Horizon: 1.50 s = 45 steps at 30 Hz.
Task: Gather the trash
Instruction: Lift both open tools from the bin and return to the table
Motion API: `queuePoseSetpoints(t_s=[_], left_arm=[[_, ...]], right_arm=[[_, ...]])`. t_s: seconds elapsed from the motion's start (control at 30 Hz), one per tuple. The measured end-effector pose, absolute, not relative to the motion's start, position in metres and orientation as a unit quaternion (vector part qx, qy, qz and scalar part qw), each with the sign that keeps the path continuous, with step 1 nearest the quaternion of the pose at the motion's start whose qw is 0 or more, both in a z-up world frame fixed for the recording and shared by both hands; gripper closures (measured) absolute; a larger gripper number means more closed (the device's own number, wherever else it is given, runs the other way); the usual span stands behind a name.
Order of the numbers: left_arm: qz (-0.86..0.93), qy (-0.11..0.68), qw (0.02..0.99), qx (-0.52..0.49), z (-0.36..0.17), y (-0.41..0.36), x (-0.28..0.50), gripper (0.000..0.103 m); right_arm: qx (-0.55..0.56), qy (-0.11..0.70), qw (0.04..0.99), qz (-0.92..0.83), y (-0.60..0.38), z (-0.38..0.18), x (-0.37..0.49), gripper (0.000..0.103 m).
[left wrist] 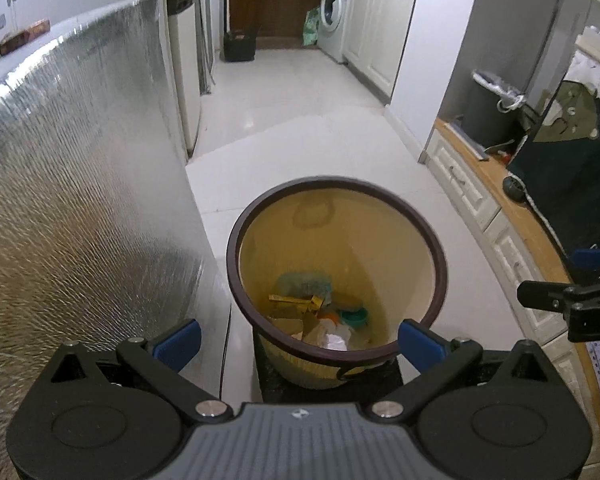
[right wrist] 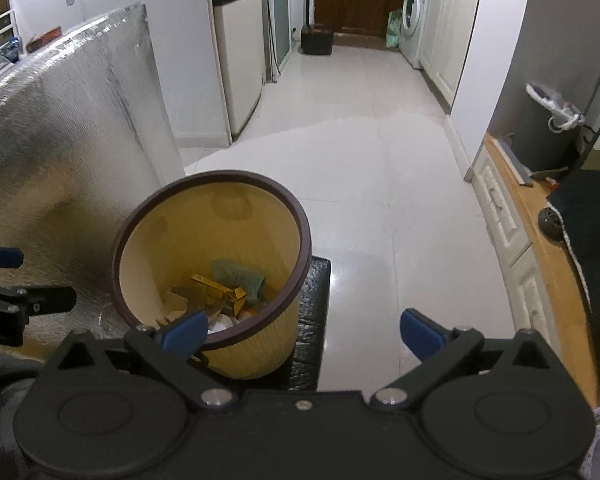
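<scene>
While both grippers — left (left wrist: 298, 338), right (right wrist: 300, 332) — gape empty, trash fills the bin (left wrist: 436, 264).

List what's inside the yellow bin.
The yellow bin holds a yellow wrapper, a green piece, a teal lid, crumpled white paper and cardboard scraps. Anything beneath that pile, and the bin's bottom, is covered.

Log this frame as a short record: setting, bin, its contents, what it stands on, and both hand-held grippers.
setting: kitchen, white tile floor
bin: yellow wastebasket, dark rim
contents: paper scraps, yellow wrapper, teal lid
stands on: black mat
left hand-held gripper: open, empty
right hand-held gripper: open, empty
</scene>
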State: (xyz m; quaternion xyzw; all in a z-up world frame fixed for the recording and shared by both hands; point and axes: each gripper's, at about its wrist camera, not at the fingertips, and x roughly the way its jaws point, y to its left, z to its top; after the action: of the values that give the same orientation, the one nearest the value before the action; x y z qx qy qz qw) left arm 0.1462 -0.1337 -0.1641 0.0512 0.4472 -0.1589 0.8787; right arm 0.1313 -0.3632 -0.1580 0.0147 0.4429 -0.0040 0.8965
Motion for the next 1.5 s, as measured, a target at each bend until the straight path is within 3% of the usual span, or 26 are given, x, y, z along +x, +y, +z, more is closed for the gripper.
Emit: queuePoseSetpoints(t_s=[0.87, 1.5], left_arm=[[-0.191, 0.25, 0.948, 0.039, -0.018, -0.1, 0.063, 0.0], [-0.084, 0.147, 0.982, 0.081, 0.072, 0.019, 0.103, 0.0]], right_arm=[[0.001, 0.248, 0.969, 0.011, -0.334, -0.028, 0.056, 0.0], [0.0, 0.158, 0.978, 0.135, -0.214, 0.057, 0.139, 0.0]])
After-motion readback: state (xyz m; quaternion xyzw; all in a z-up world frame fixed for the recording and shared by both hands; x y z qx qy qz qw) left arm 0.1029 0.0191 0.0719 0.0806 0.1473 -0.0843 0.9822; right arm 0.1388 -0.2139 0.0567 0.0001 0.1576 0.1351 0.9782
